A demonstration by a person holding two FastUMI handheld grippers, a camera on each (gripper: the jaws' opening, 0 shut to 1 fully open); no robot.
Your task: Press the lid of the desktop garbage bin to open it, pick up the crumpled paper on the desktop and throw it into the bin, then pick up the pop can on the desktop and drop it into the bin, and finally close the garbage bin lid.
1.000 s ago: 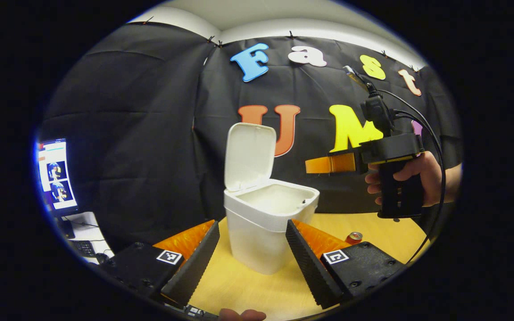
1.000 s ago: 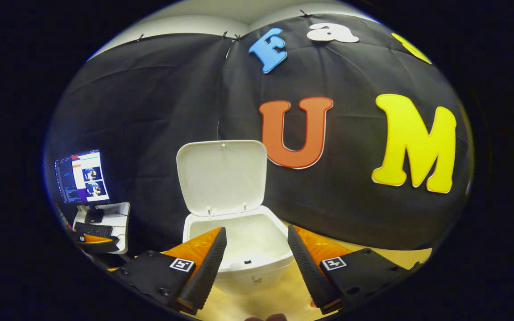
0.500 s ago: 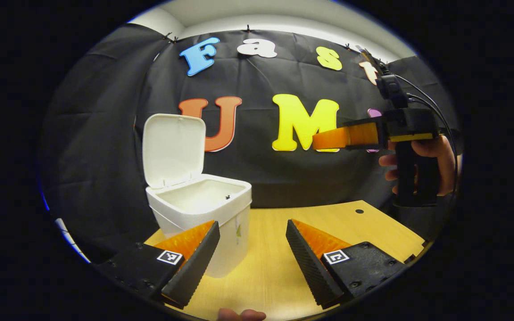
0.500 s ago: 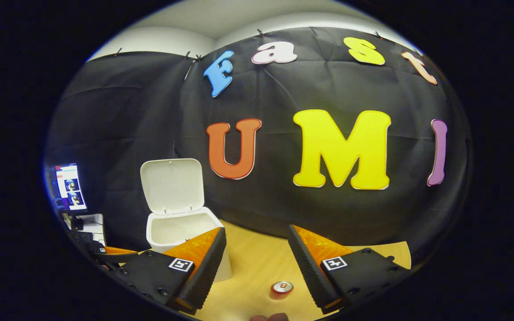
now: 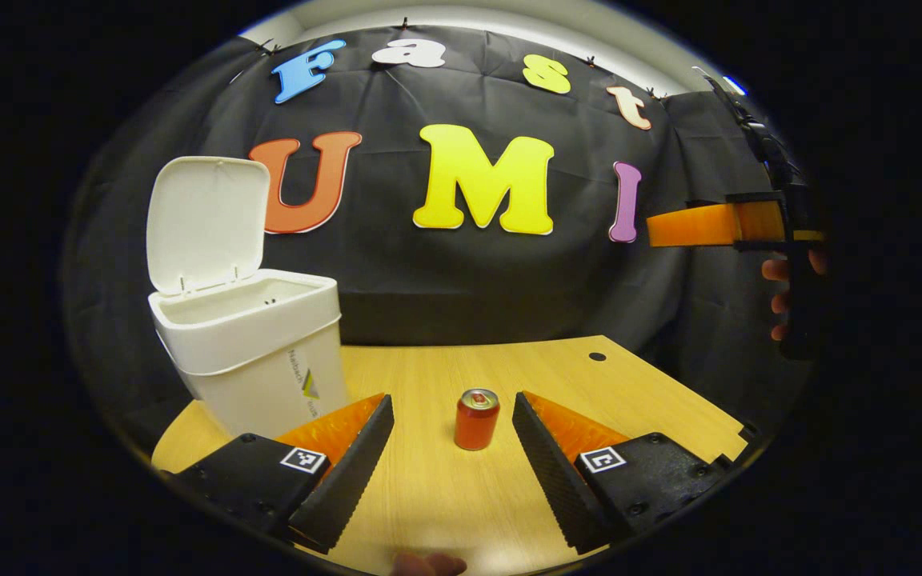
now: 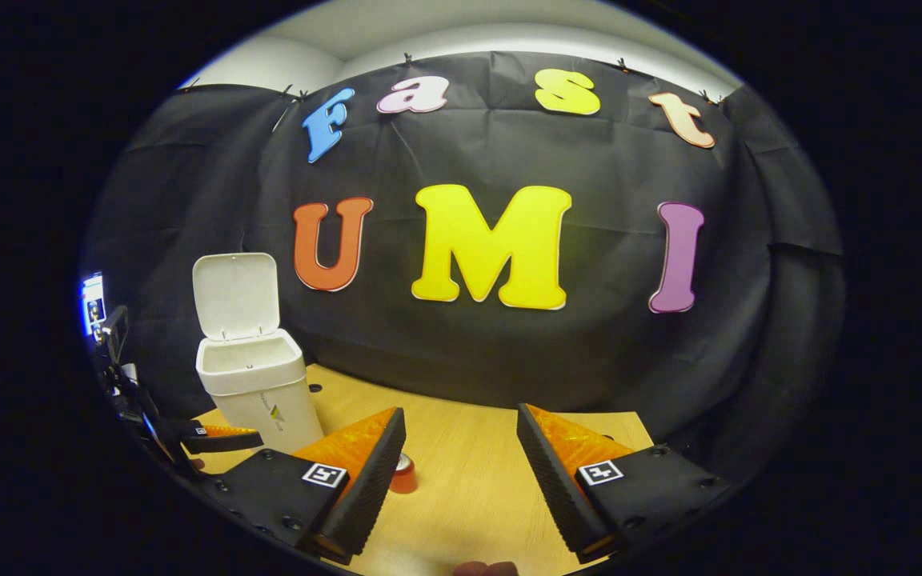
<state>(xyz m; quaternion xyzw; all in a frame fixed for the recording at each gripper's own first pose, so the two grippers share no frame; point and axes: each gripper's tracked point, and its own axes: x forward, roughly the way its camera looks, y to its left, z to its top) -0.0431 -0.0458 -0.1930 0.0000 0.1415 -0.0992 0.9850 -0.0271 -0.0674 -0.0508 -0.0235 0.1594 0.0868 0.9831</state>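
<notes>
Red and upright, the pop can (image 5: 477,419) stands on the wooden desktop (image 5: 445,496) between the spread fingers of your left gripper (image 5: 453,432), apart from both; those jaws hold nothing. Your right gripper (image 6: 461,448) is likewise wide open and empty, the can (image 6: 403,474) just behind its left finger. Farther back left stands the white bin (image 5: 257,360), lid (image 5: 206,220) raised.

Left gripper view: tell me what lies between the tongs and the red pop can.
Bare wooden desktop; the upright red pop can stands ahead, centred between the open left tongs, untouched.
</notes>
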